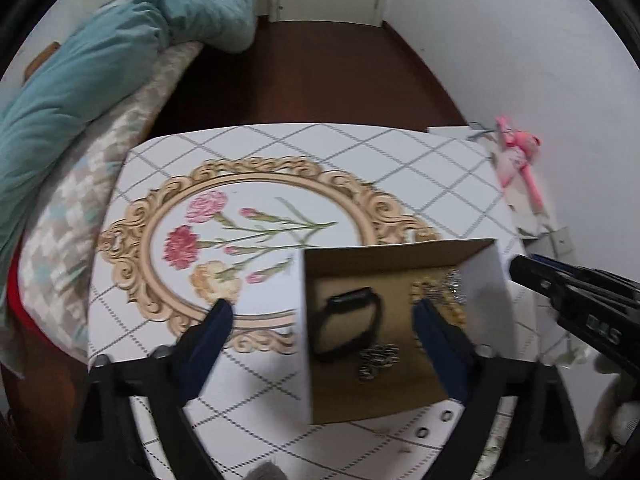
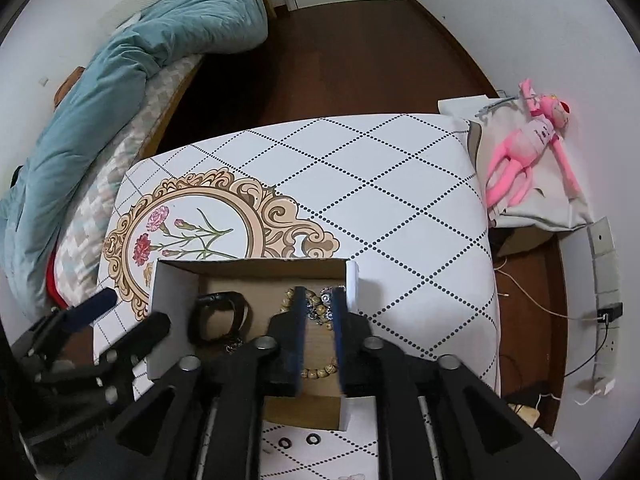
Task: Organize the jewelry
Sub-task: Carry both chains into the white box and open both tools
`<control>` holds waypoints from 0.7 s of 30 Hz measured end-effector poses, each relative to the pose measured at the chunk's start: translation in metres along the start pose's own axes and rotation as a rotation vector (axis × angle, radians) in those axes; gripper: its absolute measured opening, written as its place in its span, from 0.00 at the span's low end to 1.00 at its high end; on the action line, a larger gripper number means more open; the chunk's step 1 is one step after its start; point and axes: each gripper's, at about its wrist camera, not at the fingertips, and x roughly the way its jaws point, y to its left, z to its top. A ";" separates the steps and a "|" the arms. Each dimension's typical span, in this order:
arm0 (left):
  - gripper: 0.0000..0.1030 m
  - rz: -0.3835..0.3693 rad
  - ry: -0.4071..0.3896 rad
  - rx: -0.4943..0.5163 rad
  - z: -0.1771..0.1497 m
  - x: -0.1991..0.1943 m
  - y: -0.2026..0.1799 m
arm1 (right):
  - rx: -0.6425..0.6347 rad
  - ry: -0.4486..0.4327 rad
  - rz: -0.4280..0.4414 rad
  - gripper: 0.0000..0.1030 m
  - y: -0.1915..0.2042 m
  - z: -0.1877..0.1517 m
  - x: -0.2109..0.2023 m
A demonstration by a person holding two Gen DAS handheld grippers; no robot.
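Observation:
An open cardboard box (image 1: 482, 280) with white outer walls stands on the patterned table (image 1: 360, 152). Inside lie a black band (image 1: 352, 322), a silver chain (image 1: 376, 362) and a wooden bead bracelet (image 1: 430, 290). My left gripper (image 1: 324, 320) is open, straddling the box's left wall, holding nothing. In the right wrist view my right gripper (image 2: 318, 300) hovers over the box (image 2: 172, 296), its fingers narrowly apart with nothing between them, above the bead bracelet (image 2: 316, 308). The black band (image 2: 218, 316) lies to its left.
Two small dark rings (image 2: 298, 440) lie on the table in front of the box. A bed with a teal duvet (image 2: 120, 80) is at the left. A pink plush toy (image 2: 528, 148) lies on a cloth at the right. Cables and a socket strip (image 2: 604, 312) run along the right wall.

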 end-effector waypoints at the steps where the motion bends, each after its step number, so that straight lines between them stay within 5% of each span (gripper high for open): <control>1: 0.95 0.009 -0.006 -0.003 -0.002 0.000 0.002 | -0.006 -0.005 -0.013 0.31 0.000 -0.002 -0.001; 4: 0.98 0.044 -0.027 -0.013 -0.011 0.002 0.009 | -0.034 -0.029 -0.064 0.51 0.005 -0.012 -0.004; 6: 0.99 0.068 -0.038 -0.013 -0.017 0.003 0.011 | -0.055 -0.051 -0.117 0.76 0.007 -0.023 -0.006; 9: 0.99 0.095 -0.051 -0.016 -0.026 0.003 0.013 | -0.065 -0.066 -0.146 0.91 0.008 -0.039 -0.007; 21: 0.99 0.125 -0.103 -0.008 -0.050 -0.016 0.004 | -0.070 -0.140 -0.259 1.00 0.012 -0.074 -0.015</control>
